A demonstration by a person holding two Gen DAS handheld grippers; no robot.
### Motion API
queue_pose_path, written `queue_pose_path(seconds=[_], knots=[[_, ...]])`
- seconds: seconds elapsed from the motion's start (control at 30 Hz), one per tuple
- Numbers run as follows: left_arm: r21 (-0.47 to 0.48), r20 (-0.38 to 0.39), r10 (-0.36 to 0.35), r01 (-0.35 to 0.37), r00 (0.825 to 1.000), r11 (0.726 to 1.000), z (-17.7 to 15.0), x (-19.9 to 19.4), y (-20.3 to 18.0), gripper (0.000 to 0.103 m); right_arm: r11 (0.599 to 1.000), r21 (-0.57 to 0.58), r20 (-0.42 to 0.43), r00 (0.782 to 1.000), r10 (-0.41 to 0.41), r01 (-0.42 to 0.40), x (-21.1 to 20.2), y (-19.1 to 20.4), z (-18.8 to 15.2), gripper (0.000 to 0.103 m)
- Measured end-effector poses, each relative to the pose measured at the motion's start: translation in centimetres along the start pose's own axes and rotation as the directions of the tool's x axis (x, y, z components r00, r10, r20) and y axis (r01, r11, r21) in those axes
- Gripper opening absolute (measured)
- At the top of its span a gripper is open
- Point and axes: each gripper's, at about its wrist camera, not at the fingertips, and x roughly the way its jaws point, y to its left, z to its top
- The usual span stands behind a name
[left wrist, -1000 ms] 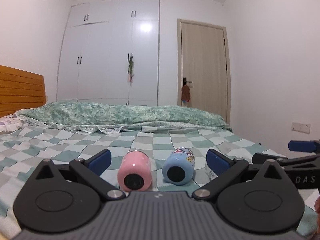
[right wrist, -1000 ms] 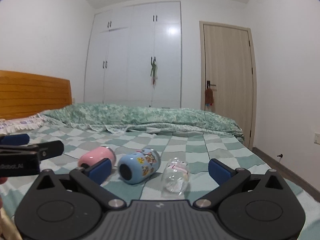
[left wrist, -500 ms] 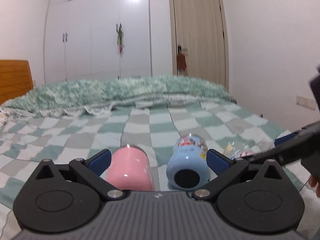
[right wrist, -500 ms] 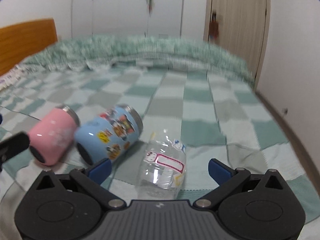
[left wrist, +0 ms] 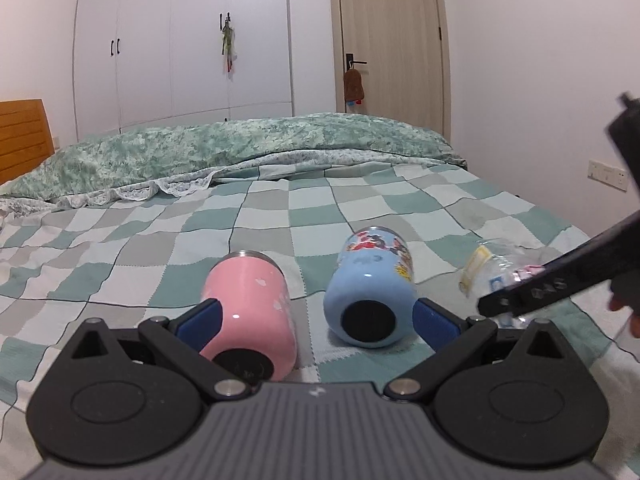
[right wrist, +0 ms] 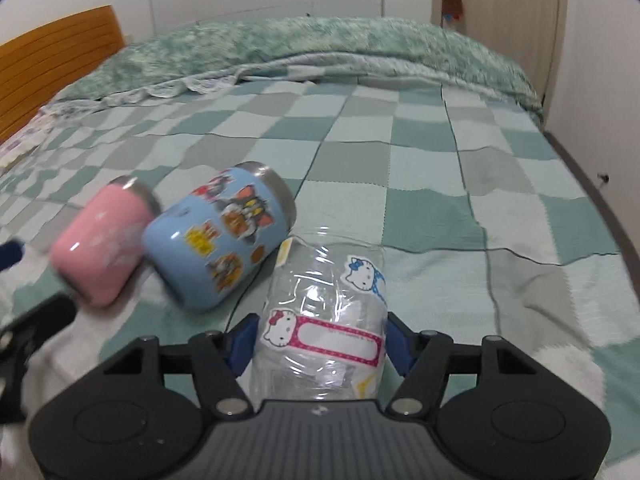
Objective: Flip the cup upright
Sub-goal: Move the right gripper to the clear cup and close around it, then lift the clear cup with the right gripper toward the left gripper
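Three cups lie on their sides on the checked bedspread. The pink cup (left wrist: pixel 250 312) and the blue cartoon cup (left wrist: pixel 370 292) lie side by side between the wide-spread fingers of my left gripper (left wrist: pixel 316 322), which is open. The clear Hello Kitty cup (right wrist: pixel 326 320) lies between the fingers of my right gripper (right wrist: pixel 318 342), whose blue pads sit close against its two sides. The pink cup (right wrist: pixel 102 240) and blue cup (right wrist: pixel 220 236) show left of it in the right wrist view. The clear cup (left wrist: pixel 494 270) shows in the left wrist view, partly behind the right gripper's arm (left wrist: pixel 560 284).
A crumpled green quilt (left wrist: pixel 240 152) lies across the far end of the bed. A wooden headboard (right wrist: pixel 60 64) stands at the left. The bed's right edge (right wrist: pixel 592 200) drops to the floor near the wall and door (left wrist: pixel 388 36).
Both grippers have moved forward and down towards the cups. The right gripper's fingers have closed in around the clear cup. The left gripper stays wide open.
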Motion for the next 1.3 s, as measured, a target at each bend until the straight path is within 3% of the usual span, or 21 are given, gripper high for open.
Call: queue_pose_path(seconds=[0.37,0.67,0.7,0.73,0.77,0.9,1.3], knots=[[0.019,-0.021,-0.034,0.034,0.999,0.999,-1.7,-7.5,-3.4,0.103,1.0,-0.004,-0.027,0.999,0.028,-0.028,-8.5,-0.3,-7.3,0.065],[-0.004,-0.084,-0.033,0.033,0.996,0.999,-4.0,-10.5,-5.0,0.103,0.999,0.029,-0.069,0.997,0.031,-0.029,-8.2,0.1,-11.5,0.066],[-0.005,-0.09,-0.033,0.032,0.995,0.999,-4.1,-10.7,-5.1,0.103,0.999,0.04,-0.065,0.997,0.036,-0.033,-8.3,0.1,-11.6,0.073],[-0.003,-0.093,-0.031,0.031,0.995,1.0,-4.2,-11.0,-5.3,0.103,0.999,0.043,-0.045,0.998,0.034,-0.032,-8.7,0.1,-11.8,0.088],[0.001,-0.093,-0.029,0.029,0.995,1.0,-4.3,-11.3,-5.4,0.103,0.999,0.041,-0.022,0.999,0.035,-0.034,-9.3,0.0,-12.0,0.093],[0.022,-0.092,-0.02,0.023,0.996,1.0,-4.0,-12.0,-6.4,0.103,0.997,0.046,0.08,0.995,0.06,-0.063,-12.4,-0.8,-12.9,0.103],[0.091,-0.182,-0.046,0.064,0.982,0.994,-2.6,-9.9,-14.5,0.103,0.997,0.072,0.255,0.967,0.005,-0.024,-15.9,-8.5,-15.8,0.103]])
